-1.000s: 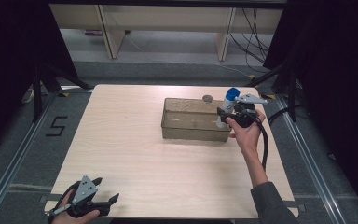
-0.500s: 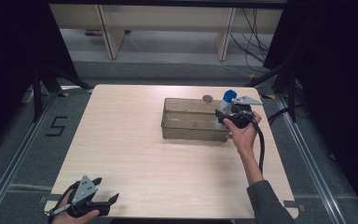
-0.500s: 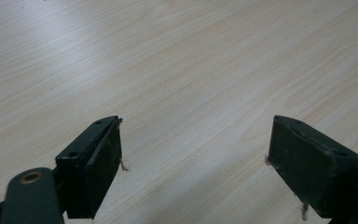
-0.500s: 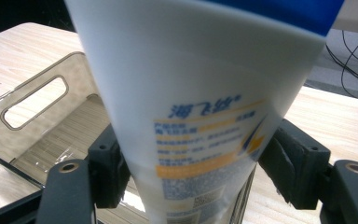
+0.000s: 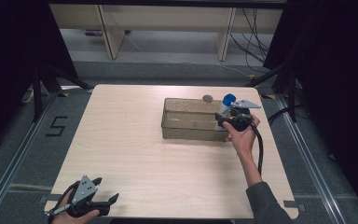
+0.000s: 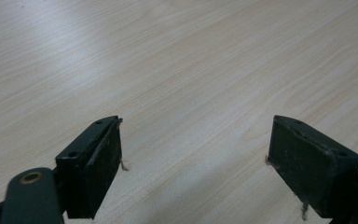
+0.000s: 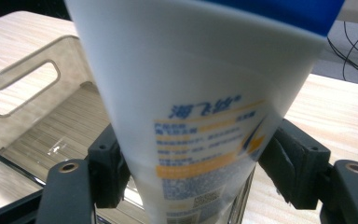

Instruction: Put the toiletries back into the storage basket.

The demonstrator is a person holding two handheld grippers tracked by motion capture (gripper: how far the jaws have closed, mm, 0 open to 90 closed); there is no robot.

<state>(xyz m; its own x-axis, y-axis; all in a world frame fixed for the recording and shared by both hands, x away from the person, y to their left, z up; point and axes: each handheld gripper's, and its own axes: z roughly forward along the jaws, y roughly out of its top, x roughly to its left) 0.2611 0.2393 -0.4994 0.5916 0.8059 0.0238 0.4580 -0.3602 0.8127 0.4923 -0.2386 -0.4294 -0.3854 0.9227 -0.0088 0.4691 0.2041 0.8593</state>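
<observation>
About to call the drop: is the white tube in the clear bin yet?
Not yet: the right gripper holds the white tube over the bin rim.

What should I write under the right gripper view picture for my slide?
The right gripper squeezes a white tube with a blue cap above the see-through box.

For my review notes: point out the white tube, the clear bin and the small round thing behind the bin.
white tube (image 7: pixel 200 88), right gripper view, its printed body
clear bin (image 5: pixel 189 133), high view, near wall
small round thing (image 5: pixel 207 98), high view, its top
</observation>
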